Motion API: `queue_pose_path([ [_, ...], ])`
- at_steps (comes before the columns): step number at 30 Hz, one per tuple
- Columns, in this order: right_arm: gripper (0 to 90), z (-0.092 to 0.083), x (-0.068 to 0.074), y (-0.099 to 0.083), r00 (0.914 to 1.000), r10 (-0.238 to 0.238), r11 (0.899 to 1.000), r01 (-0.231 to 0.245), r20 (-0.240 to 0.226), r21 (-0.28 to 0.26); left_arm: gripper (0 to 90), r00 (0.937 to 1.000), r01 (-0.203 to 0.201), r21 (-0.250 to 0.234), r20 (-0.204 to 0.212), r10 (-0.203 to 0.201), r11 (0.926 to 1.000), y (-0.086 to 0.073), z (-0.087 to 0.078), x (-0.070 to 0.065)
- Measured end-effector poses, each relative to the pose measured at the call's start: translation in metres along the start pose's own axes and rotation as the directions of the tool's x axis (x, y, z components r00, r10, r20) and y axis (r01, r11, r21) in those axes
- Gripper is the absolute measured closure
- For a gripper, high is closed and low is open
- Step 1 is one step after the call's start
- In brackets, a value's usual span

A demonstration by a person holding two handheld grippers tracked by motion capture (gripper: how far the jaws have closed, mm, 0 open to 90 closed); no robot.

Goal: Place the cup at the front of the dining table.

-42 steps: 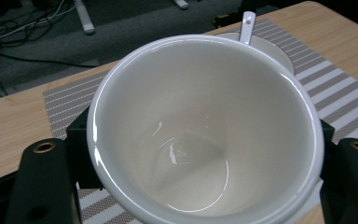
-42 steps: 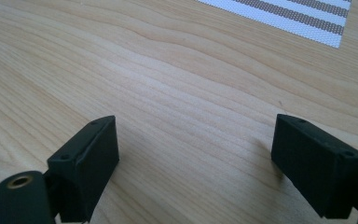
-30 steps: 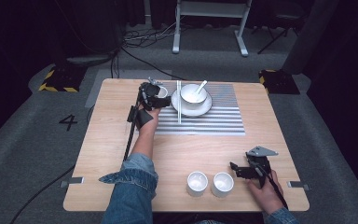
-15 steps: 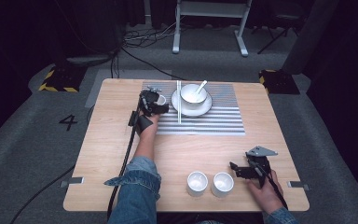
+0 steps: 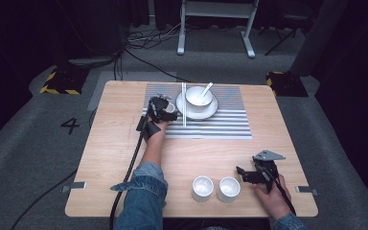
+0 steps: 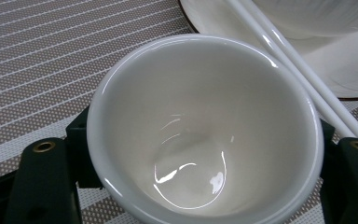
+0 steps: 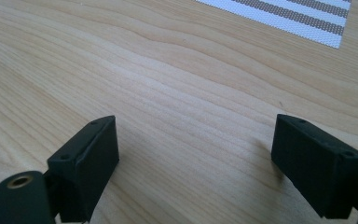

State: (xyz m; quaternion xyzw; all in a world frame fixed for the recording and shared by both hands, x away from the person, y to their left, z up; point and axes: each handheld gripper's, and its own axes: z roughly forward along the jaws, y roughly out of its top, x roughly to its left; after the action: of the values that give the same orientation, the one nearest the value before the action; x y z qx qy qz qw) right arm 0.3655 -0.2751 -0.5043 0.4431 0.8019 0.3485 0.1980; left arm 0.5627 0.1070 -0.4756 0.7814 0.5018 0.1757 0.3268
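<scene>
In the high view, the left gripper reaches out over the striped placemat at the far side of the counter, with a small white cup between its jaws, just left of the white chopsticks and the plate that carries a bowl with a spoon in it. Near the front edge, two more cups stand side by side, and the right gripper rests just to their right, apart from them. In the left gripper view, the cup sits squarely between the two black jaws, which press on its walls at left and right, so the jaws are clenched on it; whether its foot touches the placemat cannot be told. The chopsticks run just beside its rim, with the plate behind them. In the right gripper view, the jaws stand wide apart over bare counter with nothing between them, a corner of the placemat far off. The step in hand looks like placing the cup beside the setting. To do it well, the person should keep the cup level, lower it until it sits flat on the placemat, stay clear of the chopsticks, then part the jaws evenly and back straight out so the cup is not dragged.
</scene>
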Motion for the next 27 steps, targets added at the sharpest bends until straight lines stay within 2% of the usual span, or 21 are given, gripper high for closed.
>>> queue_pose_path([
  [2,15.2,0.000,0.000,0.000,1.0000,0.000,1.000,0.000,0.000,0.000,26.6,1.0000,-0.008,-0.003,0.001,0.008,1.0000,-0.001,0.000,0.000],
  [5,15.2,0.000,0.000,0.000,1.0000,0.000,1.000,0.000,0.000,0.000,26.5,0.9999,0.007,-0.030,0.012,-0.006,0.9995,-0.007,-0.001,0.002],
  [6,15.3,0.000,0.000,0.000,1.0000,0.000,1.000,0.000,-0.001,0.000,26.4,0.9999,0.004,-0.026,0.013,-0.003,0.9996,-0.008,-0.001,0.002],
  [9,15.3,0.000,0.000,0.000,1.0000,-0.001,1.000,0.001,-0.001,0.000,26.2,0.9986,-0.051,-0.004,-0.016,0.051,0.9987,-0.007,-0.002,-0.002],
  [11,15.3,0.000,0.000,0.000,1.0000,-0.001,1.000,0.001,-0.002,0.000,25.4,0.9994,-0.035,-0.013,0.000,0.035,0.9993,-0.008,-0.002,0.000],
  [12,15.3,0.000,0.000,0.000,1.0000,-0.001,1.000,0.001,-0.002,0.000,22.0,0.9998,-0.015,-0.016,0.012,0.015,0.9998,-0.008,-0.002,0.002],
  [14,15.3,0.000,0.000,0.000,1.0000,-0.001,1.000,0.001,-0.002,0.000,16.0,0.9999,0.011,-0.027,0.001,-0.011,0.9996,-0.008,-0.004,0.003],
  [18,15.3,0.000,0.000,0.000,1.0000,-0.001,1.000,0.001,-0.001,0.000,15.3,0.9998,-0.017,-0.042,-0.004,0.017,0.9990,-0.008,-0.011,0.003],
  [22,15.3,0.000,0.000,0.000,1.0000,-0.001,1.000,0.001,-0.001,0.000,15.0,0.9998,0.004,-0.083,0.020,-0.002,0.9966,-0.012,-0.021,0.006],
  [24,15.3,0.000,0.000,0.000,1.0000,-0.001,1.000,0.001,-0.001,0.000,14.8,0.9990,0.018,-0.075,0.043,-0.014,0.9970,-0.013,-0.026,0.007],
  [27,15.3,0.000,0.000,0.000,1.0000,-0.002,1.000,0.002,-0.002,0.000,15.2,0.9983,0.004,-0.117,0.057,0.003,0.9932,-0.020,-0.041,0.006],
])
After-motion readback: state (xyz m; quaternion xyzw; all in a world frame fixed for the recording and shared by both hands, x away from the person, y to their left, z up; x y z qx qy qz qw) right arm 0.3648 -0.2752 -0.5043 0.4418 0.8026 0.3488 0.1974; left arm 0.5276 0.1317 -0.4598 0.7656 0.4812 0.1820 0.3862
